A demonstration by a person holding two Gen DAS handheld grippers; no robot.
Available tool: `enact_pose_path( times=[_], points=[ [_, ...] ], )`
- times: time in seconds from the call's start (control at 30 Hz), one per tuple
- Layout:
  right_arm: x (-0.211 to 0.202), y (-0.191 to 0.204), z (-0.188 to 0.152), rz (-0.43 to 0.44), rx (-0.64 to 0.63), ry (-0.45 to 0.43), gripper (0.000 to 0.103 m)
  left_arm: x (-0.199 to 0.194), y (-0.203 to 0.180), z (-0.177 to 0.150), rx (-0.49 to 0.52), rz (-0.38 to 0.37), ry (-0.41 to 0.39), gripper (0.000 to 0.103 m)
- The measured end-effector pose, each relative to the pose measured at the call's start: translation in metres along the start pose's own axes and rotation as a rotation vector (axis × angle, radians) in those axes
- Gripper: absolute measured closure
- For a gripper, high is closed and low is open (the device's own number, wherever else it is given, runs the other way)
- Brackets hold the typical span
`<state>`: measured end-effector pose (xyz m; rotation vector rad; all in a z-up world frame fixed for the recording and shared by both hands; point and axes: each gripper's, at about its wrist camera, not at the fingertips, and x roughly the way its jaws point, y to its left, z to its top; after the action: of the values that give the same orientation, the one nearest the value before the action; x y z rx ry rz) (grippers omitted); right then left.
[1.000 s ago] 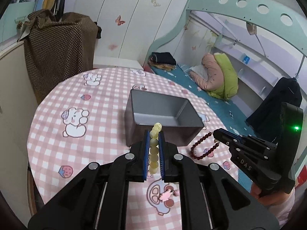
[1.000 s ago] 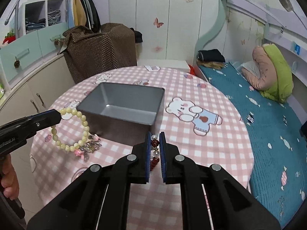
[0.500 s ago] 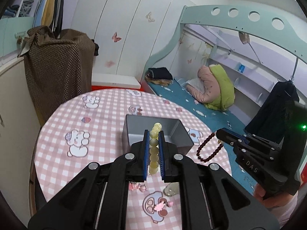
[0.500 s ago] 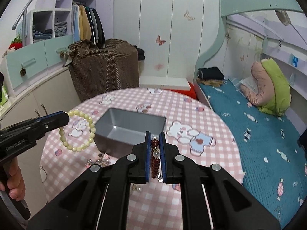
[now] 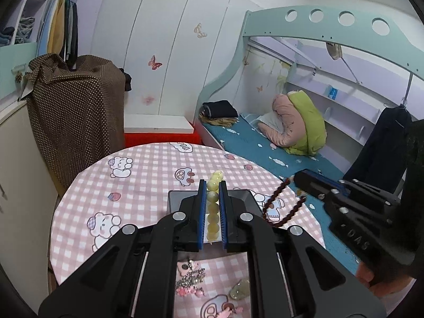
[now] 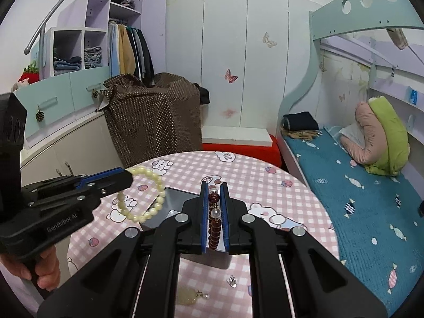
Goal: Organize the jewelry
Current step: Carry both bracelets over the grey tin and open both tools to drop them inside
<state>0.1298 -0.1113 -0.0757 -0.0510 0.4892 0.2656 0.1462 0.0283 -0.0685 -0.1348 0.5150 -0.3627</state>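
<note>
The pale yellow-green round-bead bracelet is pinched between the fingers of the left gripper, its loop hanging free in the right wrist view. The dark red bead bracelet with one white pearl bead is clamped the same way in the right gripper, whose fingers are pressed narrow on it. Compared with a second ago both bracelets have been carried upward: the grey rectangular metal tin looks smaller and farther below in both views, and the loops now dangle clear of the pink-checked bear-print bench. From the left view, the red bracelet hangs at about three o'clock of the tin, the yellow one roughly over its near edge. I judge both pickups done, with the carry to the tin and the release still ahead. Still lying on the bench at six o'clock of the tin are a pink charm chain and a pale jade-like pendant, so more pieces remain.
</note>
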Motion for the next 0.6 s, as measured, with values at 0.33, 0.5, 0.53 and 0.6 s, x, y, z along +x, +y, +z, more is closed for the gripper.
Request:
enact_pose_path(
  times=[0.33, 0.5, 0.53, 0.6],
  points=[
    [0.050, -0.006, -0.012, 0.029, 0.032, 0.116, 0.094, 0.045, 0.009, -0.010, -0.014, 0.025, 0.079, 0.093],
    [0.069, -0.011, -0.019, 0.037, 0.044, 0.164, 0.094, 0.066, 0.016, -0.017, -0.020, 0.039, 0.128, 0.093],
    [0.072, -0.013, -0.020, 0.039, 0.046, 0.172, 0.094, 0.069, 0.016, -0.018, -0.019, 0.042, 0.136, 0.093],
    [0.077, -0.014, -0.022, 0.045, 0.054, 0.188, 0.093, 0.074, 0.017, -0.022, -0.013, 0.050, 0.152, 0.093]
  ],
)
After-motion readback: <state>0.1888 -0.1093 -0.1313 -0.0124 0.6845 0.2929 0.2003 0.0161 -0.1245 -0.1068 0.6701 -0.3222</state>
